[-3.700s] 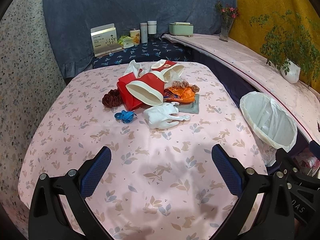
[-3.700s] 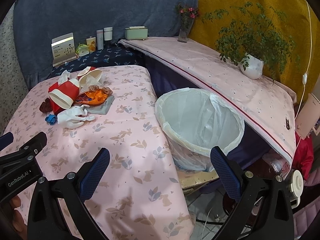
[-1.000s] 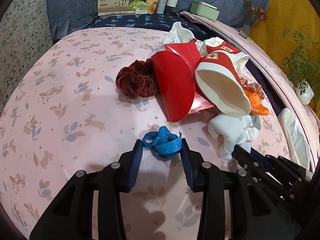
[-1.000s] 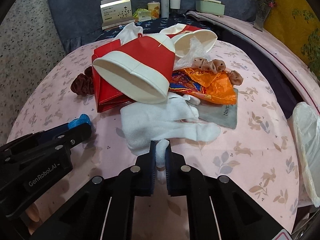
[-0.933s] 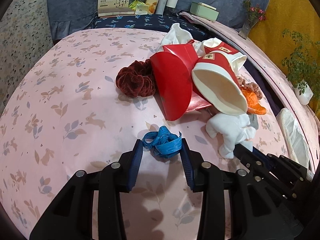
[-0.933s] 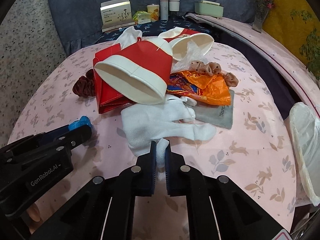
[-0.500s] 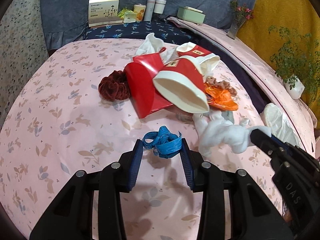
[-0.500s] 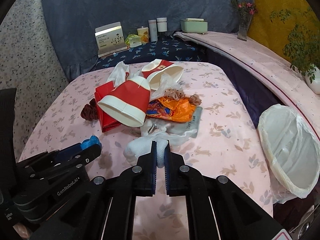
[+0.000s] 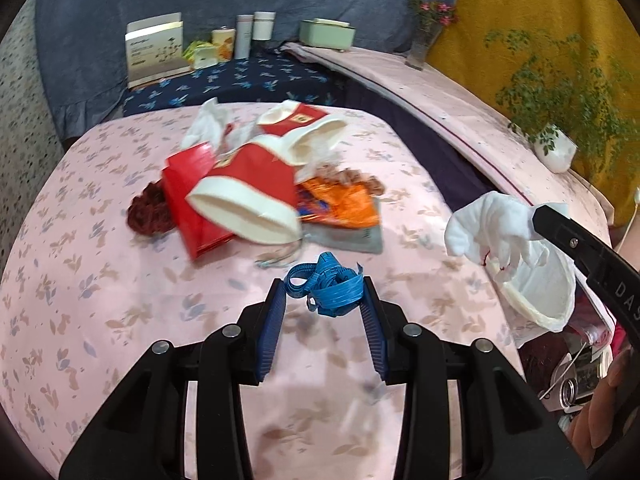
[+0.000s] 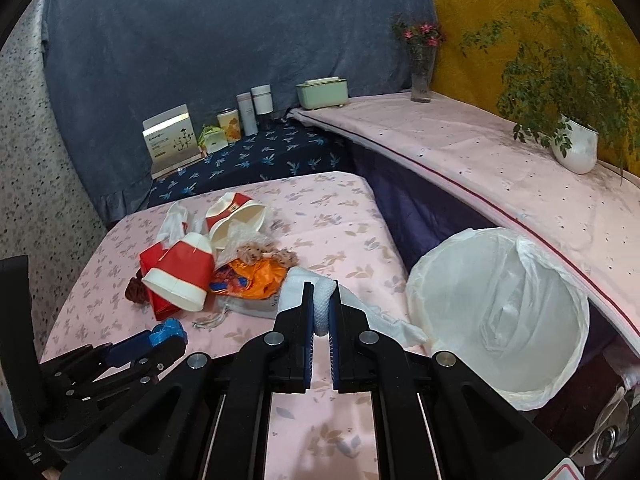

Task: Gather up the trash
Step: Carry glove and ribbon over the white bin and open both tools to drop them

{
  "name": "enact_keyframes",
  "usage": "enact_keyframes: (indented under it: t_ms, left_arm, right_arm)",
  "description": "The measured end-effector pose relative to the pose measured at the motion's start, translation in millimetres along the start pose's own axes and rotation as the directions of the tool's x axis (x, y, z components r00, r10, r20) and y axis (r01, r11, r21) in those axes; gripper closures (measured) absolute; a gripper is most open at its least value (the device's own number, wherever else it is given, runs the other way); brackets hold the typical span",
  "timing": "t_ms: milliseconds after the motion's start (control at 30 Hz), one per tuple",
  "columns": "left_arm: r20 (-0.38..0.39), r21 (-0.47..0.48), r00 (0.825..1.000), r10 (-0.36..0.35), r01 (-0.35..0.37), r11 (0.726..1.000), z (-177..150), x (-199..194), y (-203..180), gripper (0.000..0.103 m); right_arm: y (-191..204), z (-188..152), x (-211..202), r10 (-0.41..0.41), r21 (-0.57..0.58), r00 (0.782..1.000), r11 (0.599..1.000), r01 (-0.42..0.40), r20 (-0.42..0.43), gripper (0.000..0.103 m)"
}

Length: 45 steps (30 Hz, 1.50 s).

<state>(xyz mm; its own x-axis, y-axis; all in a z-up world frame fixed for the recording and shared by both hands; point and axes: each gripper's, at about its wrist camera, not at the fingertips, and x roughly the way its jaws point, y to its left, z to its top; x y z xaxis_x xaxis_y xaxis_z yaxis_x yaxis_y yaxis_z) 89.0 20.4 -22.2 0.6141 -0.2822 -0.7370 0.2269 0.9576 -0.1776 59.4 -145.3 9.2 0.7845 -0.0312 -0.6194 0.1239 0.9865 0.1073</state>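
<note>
Left gripper (image 9: 324, 294) clamped on blue ribbon (image 9: 326, 288), above pink tablecloth (image 9: 120, 320); right gripper (image 10: 321, 316) pinching white glove (image 10: 324, 304), beside lined bin (image 10: 500, 312); red cups (image 9: 244, 196) behind

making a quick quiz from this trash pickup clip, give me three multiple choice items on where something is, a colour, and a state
1. Where does the bin with the white liner stand?
A. beside the pink table's right edge
B. on the dark blue shelf at the back
C. in the middle of the table

2. What colour is the bundled strap between the left gripper's fingers?
A. red
B. blue
C. orange

3. What is the state of the right gripper?
A. open and empty
B. shut on an orange wrapper
C. shut on the white glove

Answers: 1 A, the right wrist view shows the bin off the table's right side, below the long ledge. 2 B, the left wrist view shows a bright blue coil held off the cloth. 3 C, white fabric is pinched between the nearly closed pads, and the glove hangs from that gripper in the left wrist view.
</note>
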Motion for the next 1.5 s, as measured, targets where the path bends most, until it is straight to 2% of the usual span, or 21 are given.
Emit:
enact_keyframes:
  t_ms: [367,633,833,933,1033,1067,1133,1200,1367,1500]
  left_arm:
    - [-0.009,0.141,0.995,-0.098,0.098,0.985,23.5,24.3,-94.6,0.067]
    - [-0.050,0.227,0.982,-0.182,0.189,0.955,28.1,52.0,-168.4,0.067]
    - [-0.091,0.249,0.971,-0.223,0.239,0.939,30.5,75.2,-204.1,0.066]
    - [-0.098,0.261,0.968,-0.230,0.248,0.933,29.7,82.3,-212.9,0.065]
    - [-0.095,0.272,0.968,-0.233,0.250,0.929,29.3,86.2,-219.7,0.060]
    - [-0.093,0.272,0.969,-0.230,0.247,0.930,29.2,86.9,-220.0,0.052]
    - [-0.083,0.270,0.971,-0.223,0.238,0.933,29.1,87.2,-220.4,0.043]
    - [-0.082,0.265,0.971,-0.224,0.238,0.934,29.3,87.1,-218.8,0.040]
    - [-0.079,0.247,0.975,-0.208,0.221,0.943,29.8,86.2,-208.7,0.038]
    - [-0.072,0.222,0.979,-0.191,0.202,0.954,29.5,82.5,-195.8,0.037]
  right_arm:
    - [-88.1,6.9,-10.7,-0.121,0.106,0.992,0.987,0.117,0.031,0.097]
    - [-149.2,-0.6,-6.7,-0.206,0.168,0.979,0.965,0.202,0.004,0.097]
    - [-179.2,-5.4,1.6,-0.242,0.207,0.970,0.948,0.242,-0.024,0.097]
    - [-192.3,-8.1,5.9,-0.246,0.230,0.968,0.941,0.249,-0.043,0.096]
    - [-198.6,-9.4,10.0,-0.248,0.246,0.967,0.935,0.255,-0.059,0.090]
    - [-199.4,-10.3,10.1,-0.256,0.249,0.965,0.932,0.262,-0.059,0.090]
    - [-200.5,-10.6,11.7,-0.259,0.249,0.964,0.931,0.267,-0.064,0.087]
    - [-200.0,-10.9,11.3,-0.263,0.251,0.963,0.929,0.271,-0.064,0.081]
    - [-191.0,-10.4,7.2,-0.281,0.231,0.959,0.931,0.284,-0.045,0.066]
    - [-181.2,-8.6,3.6,-0.283,0.212,0.959,0.935,0.283,-0.030,0.059]
